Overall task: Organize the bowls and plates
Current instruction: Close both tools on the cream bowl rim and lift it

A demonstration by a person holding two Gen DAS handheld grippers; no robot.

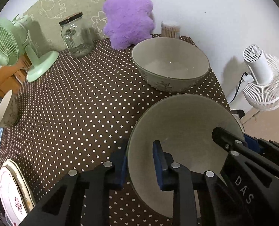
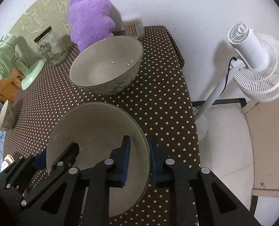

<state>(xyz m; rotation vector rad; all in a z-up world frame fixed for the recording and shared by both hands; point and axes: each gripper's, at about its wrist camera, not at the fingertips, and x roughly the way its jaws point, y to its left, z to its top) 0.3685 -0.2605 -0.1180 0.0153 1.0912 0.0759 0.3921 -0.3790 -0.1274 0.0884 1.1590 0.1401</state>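
A large grey-green bowl (image 1: pixel 184 124) sits near the table's right edge, also in the right wrist view (image 2: pixel 94 130). My left gripper (image 1: pixel 139 165) straddles its left rim, one pad outside and one inside, with gaps showing. My right gripper (image 2: pixel 139 160) straddles its right rim the same way; it shows in the left wrist view (image 1: pixel 231 143). A second large bowl (image 1: pixel 169 64) (image 2: pixel 107 64) stands just behind it. A small patterned bowl (image 1: pixel 6 111) stands at the left edge. Stacked plates (image 1: pixel 14 194) lie at the near left.
On the brown polka-dot tablecloth (image 1: pixel 79 113) stand a green desk fan (image 1: pixel 13 47), a glass jar (image 1: pixel 76 35), a purple plush (image 1: pixel 128 17) and a toothpick holder (image 1: pixel 170 29). A white floor fan (image 2: pixel 256 62) stands right of the table.
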